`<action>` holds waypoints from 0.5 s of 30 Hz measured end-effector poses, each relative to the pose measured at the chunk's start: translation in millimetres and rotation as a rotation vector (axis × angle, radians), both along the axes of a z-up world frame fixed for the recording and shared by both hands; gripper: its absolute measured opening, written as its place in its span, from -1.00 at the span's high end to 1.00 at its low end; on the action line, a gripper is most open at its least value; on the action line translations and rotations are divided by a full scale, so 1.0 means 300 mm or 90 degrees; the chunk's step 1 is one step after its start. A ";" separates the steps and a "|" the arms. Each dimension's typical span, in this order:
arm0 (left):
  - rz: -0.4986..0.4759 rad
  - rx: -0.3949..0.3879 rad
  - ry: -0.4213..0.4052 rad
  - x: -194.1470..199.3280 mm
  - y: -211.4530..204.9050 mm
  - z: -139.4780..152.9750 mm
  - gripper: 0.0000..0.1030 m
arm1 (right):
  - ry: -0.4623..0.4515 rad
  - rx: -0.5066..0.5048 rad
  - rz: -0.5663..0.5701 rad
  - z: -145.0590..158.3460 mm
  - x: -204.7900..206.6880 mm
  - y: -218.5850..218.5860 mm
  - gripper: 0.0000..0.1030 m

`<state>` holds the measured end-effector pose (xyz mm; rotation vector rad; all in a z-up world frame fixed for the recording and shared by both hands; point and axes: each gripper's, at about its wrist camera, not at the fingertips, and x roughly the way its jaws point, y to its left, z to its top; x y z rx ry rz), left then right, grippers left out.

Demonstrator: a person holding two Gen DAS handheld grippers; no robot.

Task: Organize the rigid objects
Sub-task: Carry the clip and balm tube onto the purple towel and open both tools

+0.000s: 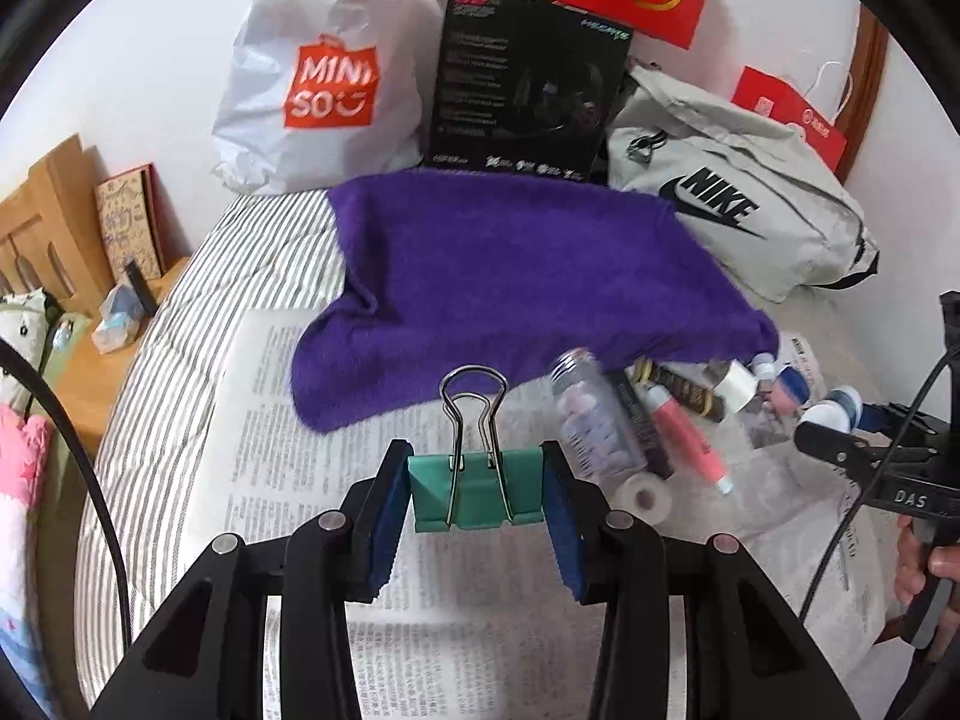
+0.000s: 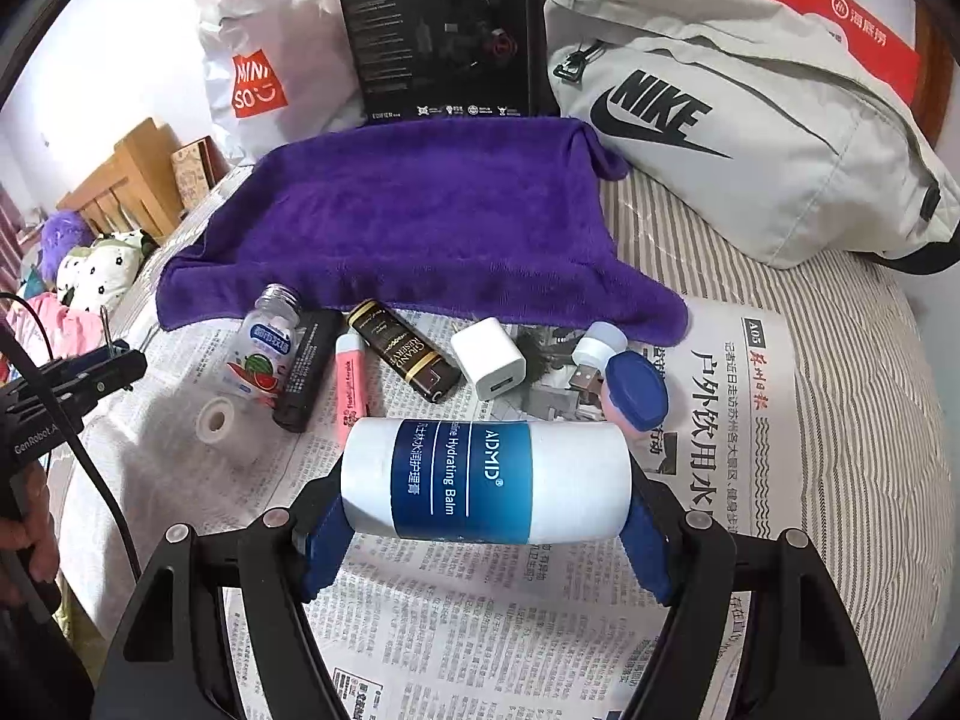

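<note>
My left gripper [image 1: 477, 498] is shut on a green binder clip [image 1: 477, 489], held above the newspaper [image 1: 300, 468] with its wire handles pointing up. My right gripper [image 2: 486, 498] is shut on the ends of a white and blue balm jar [image 2: 486, 480], which lies sideways between the blue pads. A purple towel [image 2: 420, 222] is spread behind. Along its near edge lie a mint bottle [image 2: 267, 348], a black case [image 2: 306, 375], a pink highlighter [image 2: 348, 384], a brown tube [image 2: 405, 357], a white charger [image 2: 495, 366], a blue-lidded jar [image 2: 636, 393] and a tape roll [image 2: 217, 420].
A grey Nike bag [image 2: 750, 138], a black headset box [image 2: 444, 30] and a white Miniso bag [image 2: 264, 60] stand behind the towel against the wall. Striped bedding [image 2: 840, 372] lies under the newspaper. A wooden bedside table [image 1: 90, 360] is at the left.
</note>
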<state>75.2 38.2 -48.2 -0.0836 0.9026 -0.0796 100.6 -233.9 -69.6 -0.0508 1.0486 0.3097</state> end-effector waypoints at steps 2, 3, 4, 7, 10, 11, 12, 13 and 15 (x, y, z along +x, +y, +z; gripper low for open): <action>-0.006 0.007 -0.004 0.015 -0.013 0.030 0.22 | 0.003 0.006 0.002 0.010 0.009 -0.006 -0.46; -0.012 0.010 -0.008 0.027 -0.021 0.048 0.22 | 0.003 0.010 0.002 0.015 0.017 -0.008 -0.46; -0.018 0.011 -0.012 0.039 -0.027 0.065 0.22 | 0.002 0.018 0.002 0.023 0.029 -0.013 -0.46; -0.034 0.012 -0.018 0.098 -0.041 0.111 0.22 | 0.001 0.025 -0.001 0.045 0.068 -0.021 -0.46; -0.040 0.010 -0.021 0.160 -0.045 0.141 0.22 | -0.013 0.024 -0.001 0.083 0.118 -0.019 -0.46; -0.043 0.010 -0.023 0.187 -0.046 0.148 0.22 | -0.019 0.026 0.001 0.098 0.133 -0.017 -0.46; -0.043 0.011 -0.024 0.211 -0.046 0.152 0.22 | -0.023 0.027 0.004 0.112 0.151 -0.015 -0.46; -0.042 0.014 -0.023 0.239 -0.046 0.155 0.22 | -0.028 0.026 0.006 0.125 0.174 -0.011 -0.46; -0.038 0.016 -0.022 0.293 -0.046 0.158 0.22 | -0.034 0.024 0.010 0.144 0.219 -0.004 -0.46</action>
